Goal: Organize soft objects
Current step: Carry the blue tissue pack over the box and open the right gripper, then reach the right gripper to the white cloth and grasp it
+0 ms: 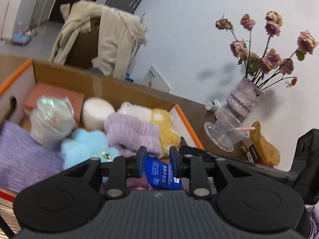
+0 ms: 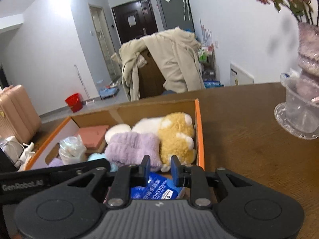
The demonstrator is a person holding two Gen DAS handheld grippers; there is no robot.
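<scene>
A cardboard box with an orange rim [image 2: 199, 131] holds soft things: a lilac fuzzy cloth [image 1: 133, 131] [image 2: 133, 149], a yellow and white plush toy [image 1: 165, 131] [image 2: 175, 137], a light blue plush [image 1: 85, 147], a purple knit [image 1: 24, 159], a crinkly plastic bag [image 1: 51, 119] and a pink block [image 1: 57, 97]. A blue tissue pack [image 1: 159, 173] [image 2: 155, 189] lies at the box's near end. My left gripper [image 1: 158, 153] and right gripper [image 2: 160, 162] hover side by side above that pack. On each, the jaws stand a little apart, with no object pressed between the pads.
Right of the box on the brown table [image 2: 249, 149] stand a lilac vase of dried roses [image 1: 245, 97], a clear glass cup [image 1: 227, 131] [image 2: 299, 115] and a brown paper wrapper [image 1: 265, 145]. Behind the table is a chair draped with a beige coat [image 2: 169, 63].
</scene>
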